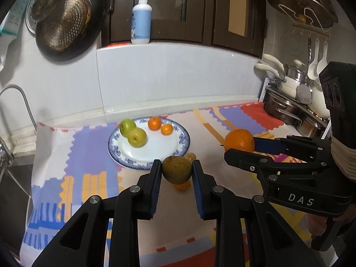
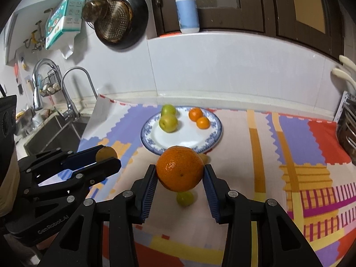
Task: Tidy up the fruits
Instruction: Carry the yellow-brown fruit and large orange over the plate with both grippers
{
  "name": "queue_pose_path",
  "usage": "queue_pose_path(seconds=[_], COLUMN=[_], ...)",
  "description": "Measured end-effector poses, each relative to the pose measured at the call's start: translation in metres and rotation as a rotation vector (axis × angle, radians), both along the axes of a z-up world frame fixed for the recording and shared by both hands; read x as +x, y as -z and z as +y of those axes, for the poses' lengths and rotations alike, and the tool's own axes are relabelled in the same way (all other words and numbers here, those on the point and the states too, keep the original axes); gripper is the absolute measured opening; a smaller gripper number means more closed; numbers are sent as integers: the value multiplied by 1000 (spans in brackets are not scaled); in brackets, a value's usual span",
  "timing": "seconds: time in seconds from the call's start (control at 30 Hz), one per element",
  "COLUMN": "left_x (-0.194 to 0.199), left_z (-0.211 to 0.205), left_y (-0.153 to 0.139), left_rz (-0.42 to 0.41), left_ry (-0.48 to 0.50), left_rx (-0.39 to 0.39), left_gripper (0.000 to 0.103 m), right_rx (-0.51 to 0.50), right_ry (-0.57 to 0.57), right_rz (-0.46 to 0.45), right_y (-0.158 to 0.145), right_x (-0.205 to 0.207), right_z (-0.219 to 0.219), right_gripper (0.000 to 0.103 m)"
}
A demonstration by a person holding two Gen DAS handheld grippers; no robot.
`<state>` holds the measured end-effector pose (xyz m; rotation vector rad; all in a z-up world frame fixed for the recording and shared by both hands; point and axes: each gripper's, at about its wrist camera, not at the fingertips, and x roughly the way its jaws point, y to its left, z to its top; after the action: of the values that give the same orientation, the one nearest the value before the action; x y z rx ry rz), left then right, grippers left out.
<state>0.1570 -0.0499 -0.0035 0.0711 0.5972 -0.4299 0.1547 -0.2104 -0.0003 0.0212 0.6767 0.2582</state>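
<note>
Now we hold two fruits above surface (image 1: 222, 200): left gripper (image 1: 176, 169) fingers pinch brownish-green pear (image 1: 176, 170), right gripper (image 2: 180, 173) fingers pinch big orange (image 2: 180, 171). Both round, firm, likely slippery; we grip across widest middle. Plate (image 1: 184, 142) near, ahead.

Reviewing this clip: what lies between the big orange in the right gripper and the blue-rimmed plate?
In the right wrist view, nothing blocks the way: the big orange overlaps the plate rim; one small yellowish fruit peeks out beside it.
</note>
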Motion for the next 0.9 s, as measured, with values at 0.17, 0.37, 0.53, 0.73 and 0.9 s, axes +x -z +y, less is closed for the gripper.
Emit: queue_pose_path(seconds=[0.17,0.37,0.53,0.73,0.9], left_x=[8,24,41,65,84], left_z=[6,11,12,11,8], left_y=[-11,-17,-19,-14,-5], left_rz=[-37,-62,-68,-56,-33], left_ry=[-3,-10,-18,-31,-40], left_rx=[3,7,10,18,30], left_gripper=[28,28,28,28,28], right_rx=[6,8,5,-1,-5], right_ry=[-2,-3,-6,-16,-27], right_rz=[-27,-46,-57,-55,-36], right_y=[-9,-15,-20,-21,-14], right_x=[7,19,35,58,81], right_z=[6,13,16,16,14], right_gripper=[43,43,43,43,43])
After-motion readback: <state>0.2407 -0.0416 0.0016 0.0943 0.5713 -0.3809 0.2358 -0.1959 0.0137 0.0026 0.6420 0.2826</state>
